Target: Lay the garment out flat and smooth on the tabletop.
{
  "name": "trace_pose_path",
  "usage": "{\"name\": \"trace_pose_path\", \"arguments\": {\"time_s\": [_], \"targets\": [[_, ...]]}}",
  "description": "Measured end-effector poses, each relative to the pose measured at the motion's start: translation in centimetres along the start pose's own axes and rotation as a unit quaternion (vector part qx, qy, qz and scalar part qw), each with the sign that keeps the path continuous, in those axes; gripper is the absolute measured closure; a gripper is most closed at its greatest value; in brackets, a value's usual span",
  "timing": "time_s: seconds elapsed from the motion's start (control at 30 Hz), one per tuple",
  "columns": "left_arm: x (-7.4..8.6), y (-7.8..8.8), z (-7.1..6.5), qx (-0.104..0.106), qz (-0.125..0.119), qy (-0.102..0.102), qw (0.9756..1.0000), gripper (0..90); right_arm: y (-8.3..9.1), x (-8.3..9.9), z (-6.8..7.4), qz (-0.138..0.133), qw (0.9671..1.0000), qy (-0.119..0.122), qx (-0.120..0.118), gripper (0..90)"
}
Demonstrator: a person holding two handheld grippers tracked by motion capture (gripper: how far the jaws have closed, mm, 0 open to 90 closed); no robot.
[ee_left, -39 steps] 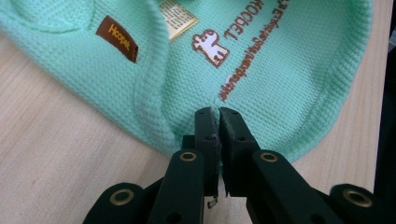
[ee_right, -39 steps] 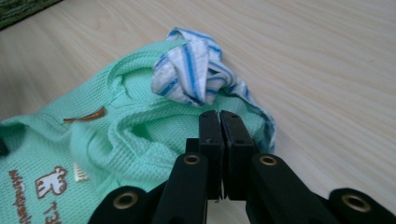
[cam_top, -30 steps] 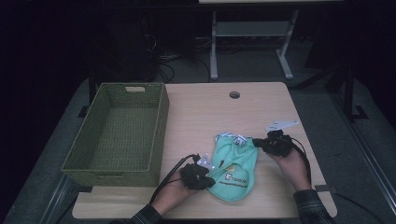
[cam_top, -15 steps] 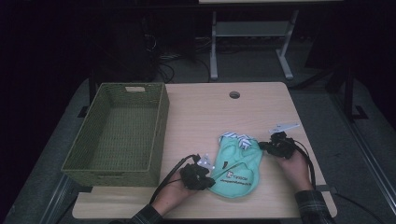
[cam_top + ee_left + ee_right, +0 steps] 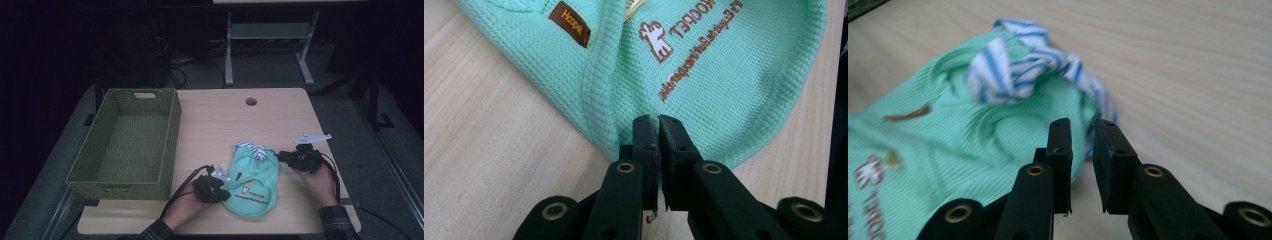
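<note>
Shirt (image 5: pixel 252 182) lies on the surface (image 5: pixel 220 125) right of the basket (image 5: pixel 127 140). In the left gripper view, the left gripper (image 5: pixel 658 121) pinches its hem. In the right gripper view, the right gripper (image 5: pixel 1082 127), jaws just opening a little, holds nothing; one-sided lifting may bunch the shirt.

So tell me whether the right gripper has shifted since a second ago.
Barely. The right gripper stays by the green garment's striped collar, the same way below the table's cable hole. Its jaws have just been opening, nothing between them.
</note>
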State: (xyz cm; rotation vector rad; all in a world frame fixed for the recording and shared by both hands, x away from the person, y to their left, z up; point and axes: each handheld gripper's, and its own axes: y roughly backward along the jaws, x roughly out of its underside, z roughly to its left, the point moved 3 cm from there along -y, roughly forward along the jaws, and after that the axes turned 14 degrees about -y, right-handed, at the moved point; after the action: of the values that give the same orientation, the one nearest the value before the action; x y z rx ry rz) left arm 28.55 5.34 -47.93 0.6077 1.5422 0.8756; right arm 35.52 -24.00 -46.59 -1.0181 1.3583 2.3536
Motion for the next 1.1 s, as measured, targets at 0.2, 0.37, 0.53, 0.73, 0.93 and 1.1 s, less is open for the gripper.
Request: {"name": "trace_pose_path", "arguments": {"time_s": [0.2, 0.37, 0.53, 0.73, 0.93, 1.1], "targets": [[0.0, 0.0, 0.0, 0.000, 0.004, -0.004, 1.0000, 85.7, 1.2, 2.2, 1.5, 0.018, 0.9997, 0.002, -0.016, 77.2], [0.0, 0.0, 0.0, 0.000, 0.003, -0.004, 1.0000, 85.7, 2.0, 3.5, 2.9, 0.019, 0.9994, 0.010, -0.028, 76.3], [0.0, 0.0, 0.0, -0.002, 0.001, -0.001, 1.0000, 85.8, 2.0, 4.8, 4.6, 0.039, 0.9984, 0.018, -0.037, 74.3], [0.0, 0.0, 0.0, 0.000, 0.000, 0.001, 1.0000, 85.7, 1.3, 5.2, 6.0, 0.053, 0.9973, 0.039, -0.031, 70.8], [0.0, 0.0, 0.0, -0.001, 0.000, 0.000, 1.0000, 85.7, -0.2, 5.7, 6.7, 0.083, 0.9942, 0.069, -0.001, 70.2], [-0.1, 0.0, 0.0, -0.003, 0.006, -0.004, 1.0000, 84.8, -0.1, 5.7, 6.6, 0.080, 0.9934, 0.081, 0.014, 87.9]]}}
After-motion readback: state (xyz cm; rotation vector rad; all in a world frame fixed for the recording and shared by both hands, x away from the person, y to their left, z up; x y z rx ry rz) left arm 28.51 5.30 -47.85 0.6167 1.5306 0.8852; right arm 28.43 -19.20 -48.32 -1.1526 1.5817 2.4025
